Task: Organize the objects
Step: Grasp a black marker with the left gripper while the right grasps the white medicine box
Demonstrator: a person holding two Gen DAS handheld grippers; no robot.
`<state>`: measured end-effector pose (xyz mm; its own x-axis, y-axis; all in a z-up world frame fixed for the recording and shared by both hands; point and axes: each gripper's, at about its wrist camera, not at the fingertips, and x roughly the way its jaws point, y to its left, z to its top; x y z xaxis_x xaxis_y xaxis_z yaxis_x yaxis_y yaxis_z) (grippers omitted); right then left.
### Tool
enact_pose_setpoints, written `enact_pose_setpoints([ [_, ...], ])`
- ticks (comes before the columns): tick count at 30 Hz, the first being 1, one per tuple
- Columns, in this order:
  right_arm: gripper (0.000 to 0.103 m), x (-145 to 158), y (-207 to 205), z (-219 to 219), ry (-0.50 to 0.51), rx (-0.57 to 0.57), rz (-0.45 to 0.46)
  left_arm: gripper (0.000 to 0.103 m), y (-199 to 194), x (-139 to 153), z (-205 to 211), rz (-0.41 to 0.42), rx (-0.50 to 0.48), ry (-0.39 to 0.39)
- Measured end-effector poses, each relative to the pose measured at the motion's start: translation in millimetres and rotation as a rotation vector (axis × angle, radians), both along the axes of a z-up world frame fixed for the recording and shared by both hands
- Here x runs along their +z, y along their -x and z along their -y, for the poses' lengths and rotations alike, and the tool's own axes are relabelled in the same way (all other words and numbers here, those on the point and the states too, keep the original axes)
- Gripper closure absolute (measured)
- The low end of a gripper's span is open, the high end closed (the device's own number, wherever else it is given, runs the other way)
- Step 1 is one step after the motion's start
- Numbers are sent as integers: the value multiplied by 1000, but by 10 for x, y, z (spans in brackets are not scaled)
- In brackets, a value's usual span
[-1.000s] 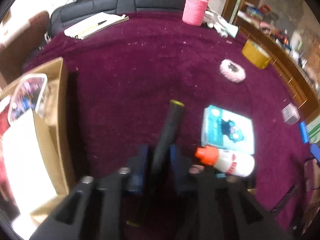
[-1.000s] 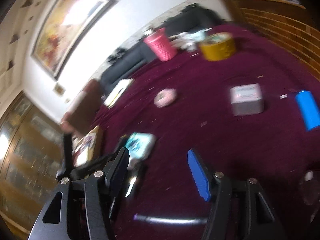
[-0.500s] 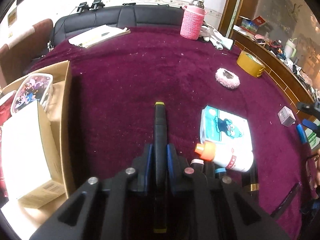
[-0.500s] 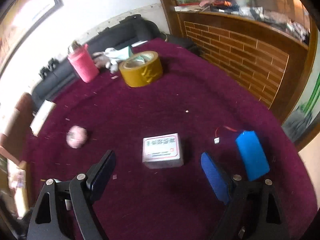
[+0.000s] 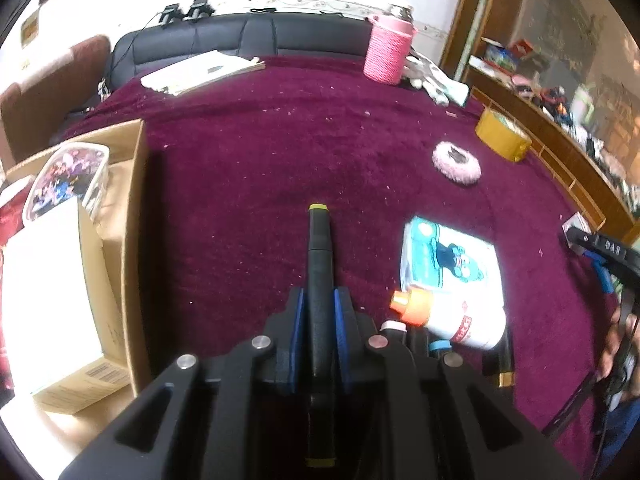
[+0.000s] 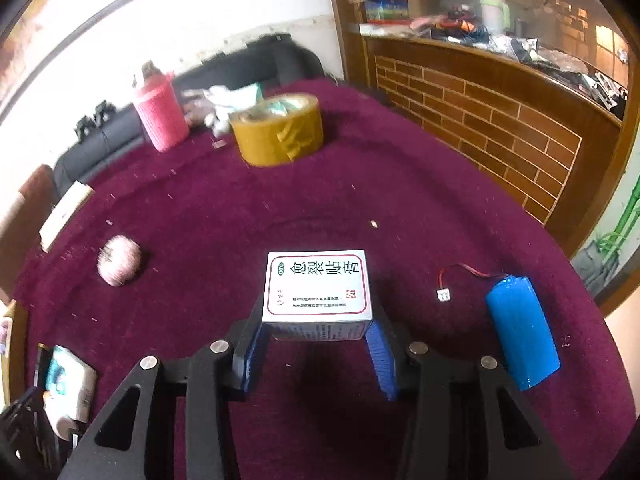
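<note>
My left gripper [image 5: 320,312] is shut on a black marker [image 5: 319,248] with a yellow tip, held above the maroon cloth. To its left stands a cardboard box [image 5: 120,216] holding a printed plastic case [image 5: 66,180]. My right gripper [image 6: 316,340] is open, its blue pads on either side of a small white medicine box [image 6: 316,288] with Chinese print; I cannot tell if the pads touch it. A blue battery pack [image 6: 522,332] with red wire lies to the right of that box.
A tissue pack [image 5: 448,256] and a white bottle with orange cap [image 5: 452,316] lie right of the marker. A pink fluffy ring [image 5: 456,162], yellow tape roll [image 6: 278,130], pink woven cup [image 6: 160,116] and papers [image 5: 200,72] sit farther back.
My right gripper has swung right and moved up to the white medicine box, which now sits between its fingers. My left gripper still holds the marker, now straight.
</note>
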<state>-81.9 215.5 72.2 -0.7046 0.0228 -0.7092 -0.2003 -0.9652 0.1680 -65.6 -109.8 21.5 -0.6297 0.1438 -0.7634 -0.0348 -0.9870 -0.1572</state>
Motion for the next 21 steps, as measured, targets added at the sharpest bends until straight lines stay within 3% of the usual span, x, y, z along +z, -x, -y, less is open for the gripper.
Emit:
enact_pose_setpoints([
  [3, 54, 117, -82, 68, 36, 47, -71, 89, -28, 52, 39, -26, 4, -30],
  [8, 54, 337, -243, 188, 6, 86, -200, 89, -78, 128, 50, -48, 12, -80],
  [15, 54, 367, -253, 307, 45, 155, -206, 89, -333, 357, 82, -97, 42, -107],
  [21, 54, 484, -509, 584, 108, 259, -222, 89, -655, 573, 229, -134, 63, -128],
])
